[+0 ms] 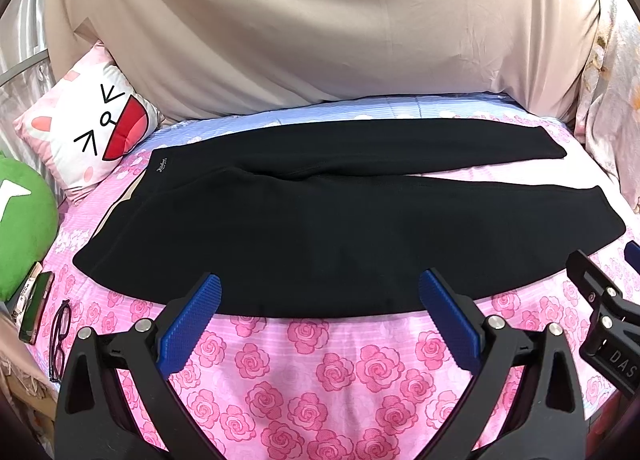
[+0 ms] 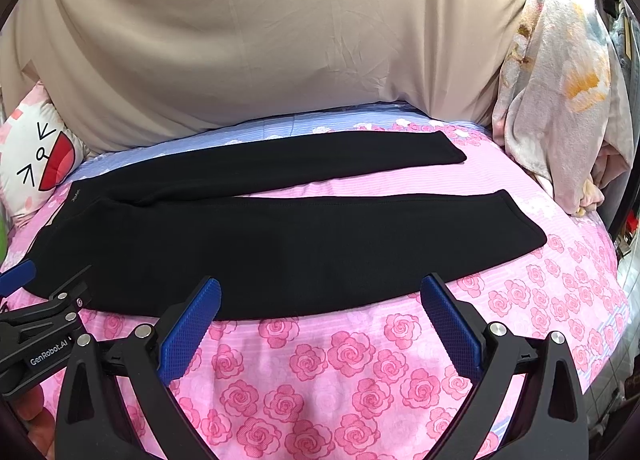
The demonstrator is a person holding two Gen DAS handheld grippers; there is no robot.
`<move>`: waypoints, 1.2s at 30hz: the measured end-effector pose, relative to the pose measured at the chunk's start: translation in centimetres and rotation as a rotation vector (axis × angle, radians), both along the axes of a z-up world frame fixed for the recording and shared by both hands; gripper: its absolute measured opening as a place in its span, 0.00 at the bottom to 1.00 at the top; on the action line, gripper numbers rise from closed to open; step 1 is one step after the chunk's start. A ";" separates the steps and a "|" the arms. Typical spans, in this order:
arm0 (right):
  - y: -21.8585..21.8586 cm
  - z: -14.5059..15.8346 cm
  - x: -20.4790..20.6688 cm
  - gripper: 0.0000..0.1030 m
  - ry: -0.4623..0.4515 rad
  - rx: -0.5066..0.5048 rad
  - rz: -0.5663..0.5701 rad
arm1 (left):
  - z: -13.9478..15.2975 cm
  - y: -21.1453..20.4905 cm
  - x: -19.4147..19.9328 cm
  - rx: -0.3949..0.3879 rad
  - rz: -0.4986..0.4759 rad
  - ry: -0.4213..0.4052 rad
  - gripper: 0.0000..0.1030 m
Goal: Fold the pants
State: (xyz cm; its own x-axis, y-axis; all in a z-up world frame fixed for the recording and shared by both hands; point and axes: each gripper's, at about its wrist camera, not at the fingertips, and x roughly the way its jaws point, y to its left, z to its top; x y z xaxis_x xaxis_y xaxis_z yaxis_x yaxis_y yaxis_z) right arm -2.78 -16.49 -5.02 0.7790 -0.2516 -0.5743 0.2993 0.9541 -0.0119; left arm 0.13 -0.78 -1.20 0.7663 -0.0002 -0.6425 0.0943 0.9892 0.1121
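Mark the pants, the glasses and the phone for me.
pants [image 1: 340,228]: left wrist view, middle of the near leg.
glasses [image 1: 60,334]: left wrist view, frame, at the bed's left edge.
phone [image 1: 35,306]: left wrist view, middle of its screen.

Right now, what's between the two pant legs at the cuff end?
Only bare rose-print bedsheet lies between the far leg and near leg of the pants; the right wrist view shows it best.

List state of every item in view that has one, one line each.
pants: unfolded, flat on the bed, legs spread in a V, waistband at left
left gripper: open, empty, at the pants' near edge
right gripper: open, empty, at the pants' near edge
glasses: lying on the bed sheet, arms appear folded
phone: lying near the bed's edge, screen up
cat pillow: propped tilted
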 end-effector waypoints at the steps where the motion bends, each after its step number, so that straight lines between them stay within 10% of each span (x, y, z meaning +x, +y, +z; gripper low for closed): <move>1: 0.0 0.0 0.0 0.95 0.001 0.001 0.002 | 0.0 0.0 0.0 0.001 0.001 0.000 0.95; 24: -2.0 -1.5 2.2 0.95 0.038 0.008 0.036 | -1.0 0.3 1.9 0.010 0.008 0.033 0.95; 36: -21.5 -0.5 16.6 0.94 0.055 -0.036 0.054 | -2.3 3.9 8.2 0.001 0.104 0.034 0.95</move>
State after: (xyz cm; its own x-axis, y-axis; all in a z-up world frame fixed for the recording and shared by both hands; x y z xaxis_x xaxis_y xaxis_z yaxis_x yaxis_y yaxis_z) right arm 13.77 -37.98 -5.52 0.7595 -0.2307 -0.6083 0.2450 0.9676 -0.0611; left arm 8.33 3.10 -3.46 0.7402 0.0791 -0.6678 -0.0055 0.9937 0.1116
